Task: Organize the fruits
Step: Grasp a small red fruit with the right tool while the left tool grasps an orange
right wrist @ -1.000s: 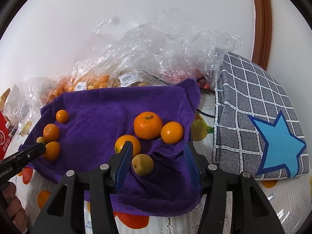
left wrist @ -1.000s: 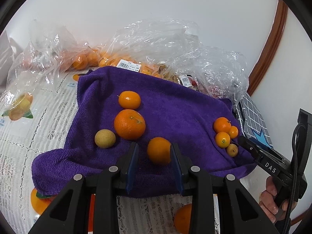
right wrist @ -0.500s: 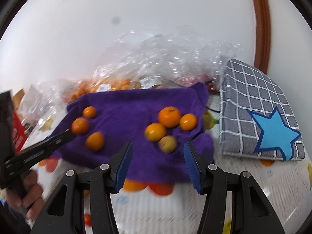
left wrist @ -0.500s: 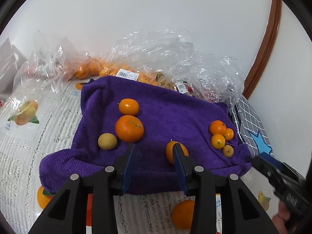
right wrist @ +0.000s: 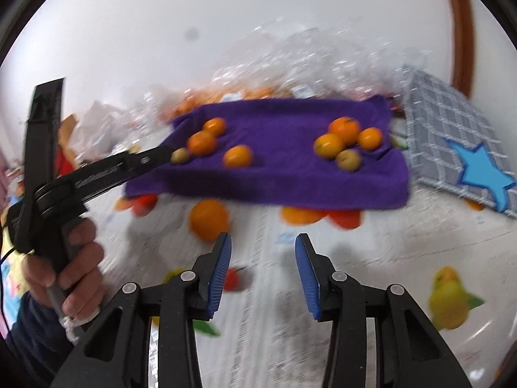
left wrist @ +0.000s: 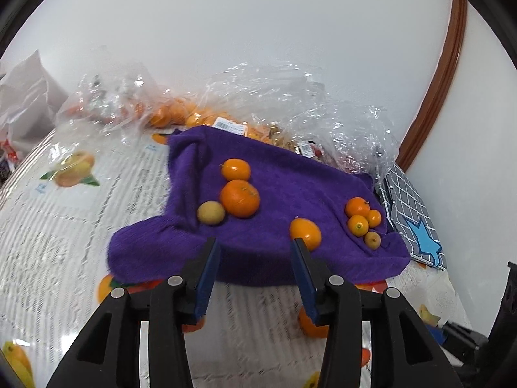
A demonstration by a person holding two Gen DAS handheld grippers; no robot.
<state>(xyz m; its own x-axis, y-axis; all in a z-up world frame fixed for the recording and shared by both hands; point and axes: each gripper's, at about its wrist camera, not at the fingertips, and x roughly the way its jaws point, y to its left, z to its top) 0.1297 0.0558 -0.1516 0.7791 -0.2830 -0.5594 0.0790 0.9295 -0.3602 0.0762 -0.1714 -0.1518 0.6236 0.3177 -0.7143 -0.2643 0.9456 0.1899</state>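
Observation:
A purple towel [left wrist: 290,187] lies on the table and bears several fruits. In the left wrist view a big orange [left wrist: 239,198], a smaller orange [left wrist: 236,169] and a yellow-green fruit [left wrist: 210,212] sit at its left. One orange [left wrist: 305,233] lies near the front edge. A cluster of small oranges [left wrist: 359,216] sits at the right. My left gripper [left wrist: 255,268] is open and empty, just short of the towel's front edge. My right gripper [right wrist: 263,268] is open and empty, over the tablecloth well short of the towel [right wrist: 274,148]. The left gripper's body [right wrist: 97,174] shows at the left there.
Clear plastic bags [left wrist: 290,97] holding oranges lie behind the towel against the white wall. A grey checked cushion with a blue star [right wrist: 458,152] lies to the right. The tablecloth [left wrist: 64,226] has printed fruit pictures. A white bag [left wrist: 26,97] stands at far left.
Both grippers have pulled back from the towel. The left gripper let go of the orange, which now lies near the towel's front edge. The right view is blurred by motion.

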